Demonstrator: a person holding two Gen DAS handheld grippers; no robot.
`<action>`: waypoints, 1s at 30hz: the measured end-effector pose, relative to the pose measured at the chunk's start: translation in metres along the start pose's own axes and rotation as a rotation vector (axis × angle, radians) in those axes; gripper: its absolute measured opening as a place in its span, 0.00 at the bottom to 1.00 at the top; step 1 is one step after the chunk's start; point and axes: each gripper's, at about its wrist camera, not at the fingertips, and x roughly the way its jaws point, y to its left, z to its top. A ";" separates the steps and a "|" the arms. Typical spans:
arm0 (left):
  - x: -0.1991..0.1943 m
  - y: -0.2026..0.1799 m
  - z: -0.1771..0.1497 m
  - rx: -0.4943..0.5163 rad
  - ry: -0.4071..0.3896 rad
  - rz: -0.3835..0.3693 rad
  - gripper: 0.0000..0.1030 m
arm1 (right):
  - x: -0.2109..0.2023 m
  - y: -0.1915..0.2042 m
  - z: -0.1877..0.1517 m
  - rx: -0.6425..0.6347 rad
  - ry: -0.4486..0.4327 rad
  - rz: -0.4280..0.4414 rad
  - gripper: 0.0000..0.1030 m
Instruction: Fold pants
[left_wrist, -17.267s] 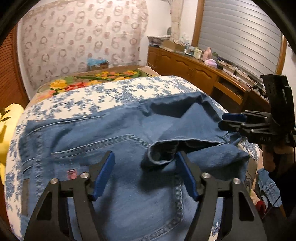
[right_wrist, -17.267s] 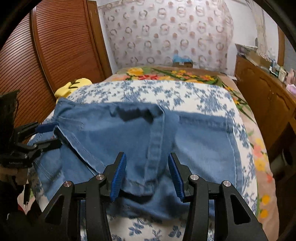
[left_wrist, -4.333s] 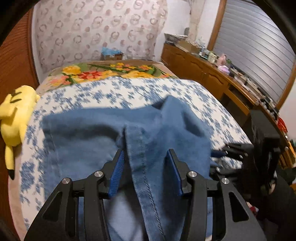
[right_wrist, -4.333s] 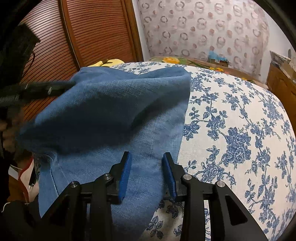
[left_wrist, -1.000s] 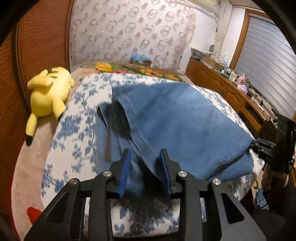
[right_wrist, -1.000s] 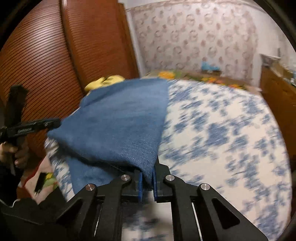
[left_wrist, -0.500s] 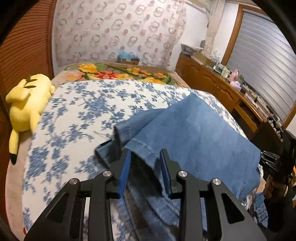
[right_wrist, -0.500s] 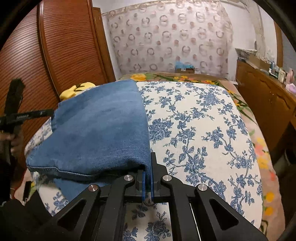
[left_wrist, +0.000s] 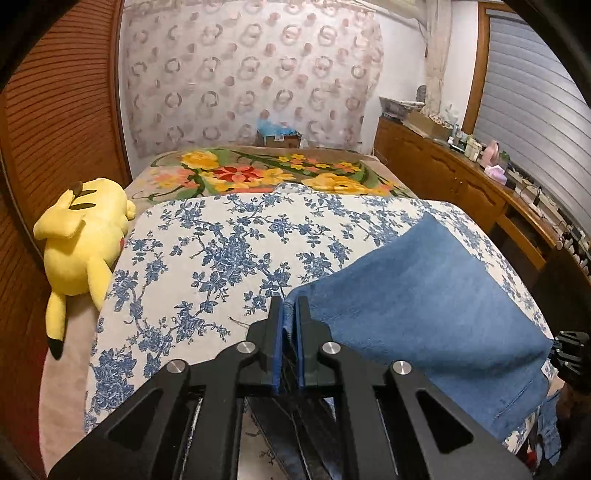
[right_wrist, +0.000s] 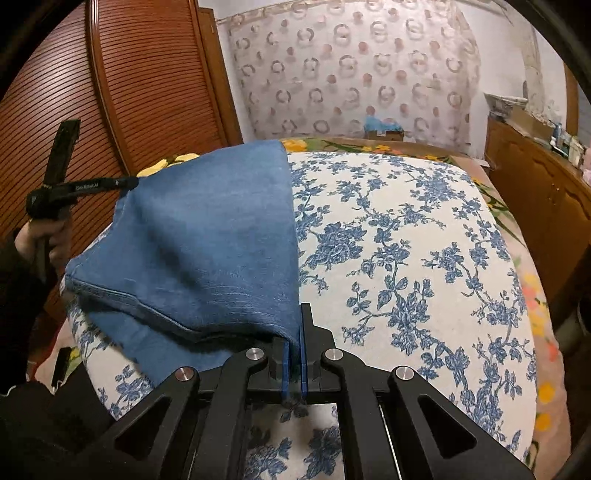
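Flanking the bed (left_wrist: 207, 258), a plush toy (left_wrist: 85, 236) and cabinet (left_wrist: 443, 177); both claws clamp jeans (left_wrist: 424, 295).

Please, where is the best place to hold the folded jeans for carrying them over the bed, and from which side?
Probably at the two near corners of the jeans, coming from the bed's foot. The left gripper and right gripper already pinch those corners, so the denim hangs stretched between them.

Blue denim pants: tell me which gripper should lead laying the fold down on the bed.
Probably neither alone. The left gripper and right gripper each pinch one corner of the blue denim pants, lifted over the blue floral bedspread. Left has slightly more bare bedspread ahead.
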 end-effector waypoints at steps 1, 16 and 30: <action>0.000 -0.001 -0.001 0.002 0.006 0.001 0.13 | -0.003 0.001 0.000 0.002 0.000 -0.002 0.03; -0.029 -0.075 -0.037 0.101 0.023 -0.145 0.69 | -0.052 -0.013 0.017 0.035 -0.110 -0.034 0.41; -0.017 -0.095 -0.057 0.127 0.077 -0.152 0.69 | 0.038 -0.031 0.037 0.083 0.057 0.043 0.46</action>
